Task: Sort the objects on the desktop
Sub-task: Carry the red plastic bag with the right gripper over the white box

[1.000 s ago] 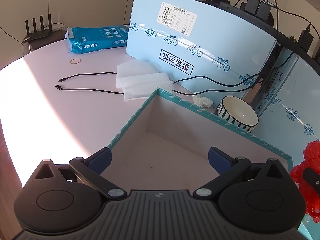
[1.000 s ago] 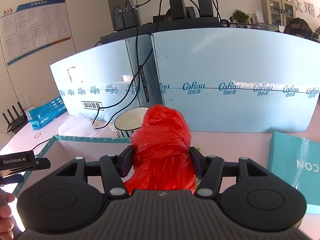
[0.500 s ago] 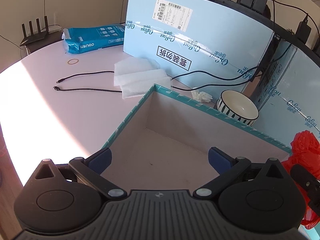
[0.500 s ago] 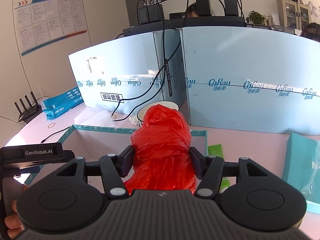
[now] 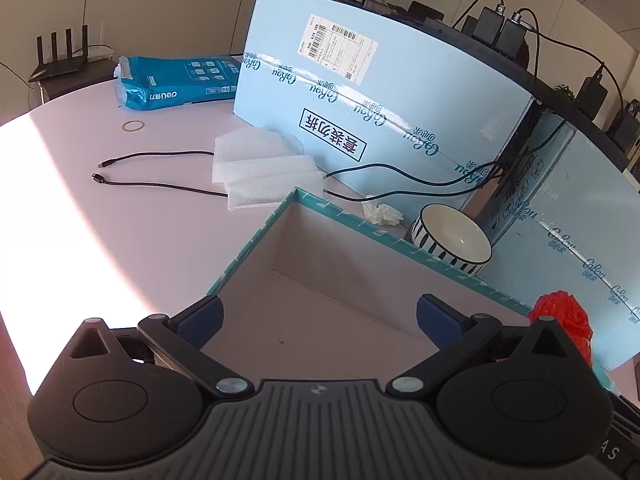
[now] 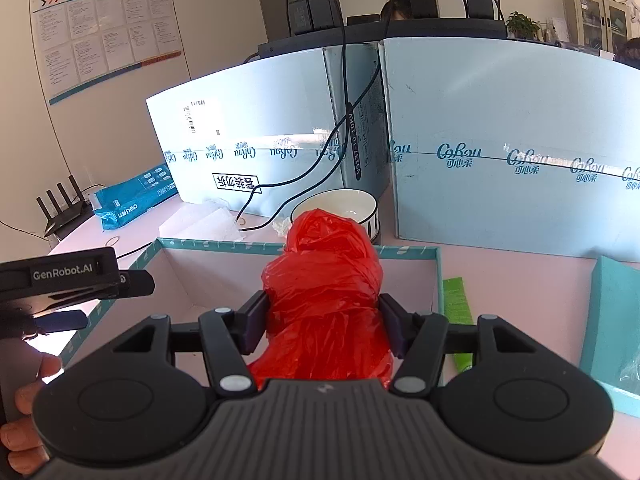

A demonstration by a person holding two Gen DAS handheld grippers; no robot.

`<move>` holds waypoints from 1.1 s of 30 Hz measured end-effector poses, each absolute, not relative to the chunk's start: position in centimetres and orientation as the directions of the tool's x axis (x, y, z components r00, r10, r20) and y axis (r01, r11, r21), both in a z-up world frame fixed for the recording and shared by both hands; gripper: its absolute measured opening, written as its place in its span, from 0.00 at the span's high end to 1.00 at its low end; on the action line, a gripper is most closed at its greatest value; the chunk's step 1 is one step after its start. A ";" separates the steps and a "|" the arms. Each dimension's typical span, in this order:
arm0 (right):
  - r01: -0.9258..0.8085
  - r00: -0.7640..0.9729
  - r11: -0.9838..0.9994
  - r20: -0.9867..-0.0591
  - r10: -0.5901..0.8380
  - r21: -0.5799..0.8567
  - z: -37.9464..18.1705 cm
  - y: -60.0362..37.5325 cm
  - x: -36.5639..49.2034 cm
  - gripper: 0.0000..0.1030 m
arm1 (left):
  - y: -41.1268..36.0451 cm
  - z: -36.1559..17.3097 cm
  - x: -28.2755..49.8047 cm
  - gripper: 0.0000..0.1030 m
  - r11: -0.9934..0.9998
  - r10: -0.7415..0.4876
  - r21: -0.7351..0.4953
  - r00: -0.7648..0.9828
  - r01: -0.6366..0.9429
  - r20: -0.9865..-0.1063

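Note:
My right gripper (image 6: 322,320) is shut on a crumpled red plastic bag (image 6: 326,288) and holds it over the near side of an open teal-rimmed box (image 6: 280,246). The bag also shows at the right edge of the left wrist view (image 5: 562,318). My left gripper (image 5: 318,316) is open and empty, hovering over the left part of the same box (image 5: 256,236); it appears at the left of the right wrist view (image 6: 80,280). The box floor looks bare.
A striped white bowl (image 5: 452,240) and a crumpled tissue (image 5: 382,213) sit behind the box. White foam sheets (image 5: 264,168), black cables (image 5: 160,168), a rubber band (image 5: 134,126) and a blue Deli pack (image 5: 180,86) lie left. Light-blue cartons (image 6: 500,148) wall the back. A green tube (image 6: 458,304) and teal lid (image 6: 612,320) lie right.
The right gripper has carried the red bag left and forward over the box. The left gripper has drawn back and up a little, staying open.

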State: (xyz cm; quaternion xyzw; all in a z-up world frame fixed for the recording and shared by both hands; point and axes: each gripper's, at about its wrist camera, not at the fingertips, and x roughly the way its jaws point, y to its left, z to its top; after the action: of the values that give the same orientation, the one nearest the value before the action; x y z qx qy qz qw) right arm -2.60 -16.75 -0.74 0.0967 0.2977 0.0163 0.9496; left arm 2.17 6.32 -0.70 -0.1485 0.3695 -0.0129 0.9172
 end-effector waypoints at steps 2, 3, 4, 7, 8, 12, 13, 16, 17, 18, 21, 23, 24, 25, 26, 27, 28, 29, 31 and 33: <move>0.022 0.817 0.980 -0.569 0.097 0.198 -1.0 -16.4 -2.5 0.40 | 6.5 -0.7 2.1 0.00 0.952 -0.145 -0.296 0.731 -0.081 -0.666; 0.019 0.814 0.980 -0.573 0.100 0.198 -1.1 -16.2 -2.4 0.40 | 6.6 -0.7 2.1 0.00 0.949 -0.153 -0.306 0.730 -0.081 -0.666; 0.018 0.811 0.980 -0.577 0.101 0.197 -1.2 -16.0 -2.4 0.40 | 6.7 -0.8 2.1 0.00 0.946 -0.156 -0.312 0.728 -0.083 -0.667; 0.017 0.804 0.980 -0.586 0.104 0.198 -1.6 -15.6 -2.3 0.40 | 6.9 -0.9 2.2 0.00 0.944 -0.151 -0.314 0.719 -0.098 -0.678; 0.018 0.802 0.981 -0.588 0.102 0.194 -1.6 -15.5 -2.3 0.40 | 7.0 -1.0 2.2 0.00 0.945 -0.146 -0.310 0.717 -0.102 -0.682; 0.029 0.792 0.983 -0.604 0.090 0.184 -2.0 -15.1 -2.2 0.40 | 6.8 -1.0 2.1 0.00 0.949 -0.133 -0.296 0.714 -0.108 -0.687; 0.032 0.788 0.982 -0.609 0.090 0.187 -2.1 -15.1 -2.2 0.40 | 6.7 -1.0 2.1 0.00 0.951 -0.137 -0.293 0.715 -0.098 -0.686; 0.037 0.779 0.977 -0.619 0.103 0.209 -2.4 -15.1 -2.0 0.40 | 6.2 -0.8 2.1 0.00 0.961 -0.125 -0.263 0.712 -0.087 -0.691; 0.039 0.775 0.976 -0.622 0.107 0.216 -2.4 -15.1 -1.9 0.40 | 6.0 -0.8 2.1 0.00 0.965 -0.116 -0.247 0.708 -0.085 -0.697; 0.041 0.772 0.974 -0.625 0.111 0.223 -2.5 -15.1 -1.9 0.40 | 5.9 -0.9 2.2 0.00 0.967 -0.116 -0.240 0.705 -0.079 -0.700; 0.045 0.766 0.972 -0.633 0.115 0.231 -2.8 -15.1 -1.7 0.40 | 5.7 -0.9 2.2 0.00 0.970 -0.122 -0.235 0.705 -0.066 -0.699; 0.047 0.762 0.972 -0.638 0.114 0.230 -2.9 -15.0 -1.6 0.40 | 5.5 -1.0 2.4 0.00 0.974 -0.113 -0.219 0.701 -0.063 -0.704; 0.050 0.760 0.973 -0.640 0.110 0.227 -2.9 -14.9 -1.5 0.40 | 5.4 -1.0 2.6 0.00 0.976 -0.105 -0.208 0.694 -0.066 -0.712; 0.051 0.758 0.973 -0.643 0.108 0.224 -3.0 -14.9 -1.4 0.40 | 5.4 -1.1 2.7 0.00 0.977 -0.098 -0.201 0.687 -0.071 -0.720; 0.052 0.757 0.973 -0.645 0.108 0.224 -3.0 -14.8 -1.3 0.40 | 5.4 -1.2 2.9 0.00 0.978 -0.092 -0.195 0.680 -0.077 -0.727; 0.053 0.755 0.973 -0.647 0.108 0.224 -3.1 -14.8 -1.3 0.40 | 5.4 -1.3 3.0 0.00 0.977 -0.092 -0.197 0.678 -0.079 -0.730; 0.054 0.754 0.973 -0.649 0.107 0.223 -3.2 -14.8 -1.3 0.40 | 5.5 -1.3 3.1 0.00 0.977 -0.094 -0.200 0.676 -0.080 -0.731; 0.053 0.752 0.973 -0.651 0.108 0.223 -3.2 -14.8 -1.2 0.40 | 5.6 -1.4 3.2 0.00 0.976 -0.096 -0.203 0.674 -0.081 -0.732; 0.055 0.750 0.973 -0.653 0.106 0.222 -3.3 -14.8 -1.2 0.40 | 5.6 -1.4 3.3 0.00 0.976 -0.094 -0.202 0.675 -0.083 -0.732; 0.057 0.747 0.973 -0.656 0.105 0.222 -3.4 -14.8 -1.1 0.40 | 5.6 -1.4 3.3 0.00 0.976 -0.095 -0.201 0.674 -0.081 -0.733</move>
State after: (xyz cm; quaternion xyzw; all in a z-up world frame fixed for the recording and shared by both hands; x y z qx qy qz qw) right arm -1.08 -14.80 -3.39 0.1146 0.3553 0.0130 0.9276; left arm 3.32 5.63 -1.42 -0.1091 0.4038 -0.0040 0.9083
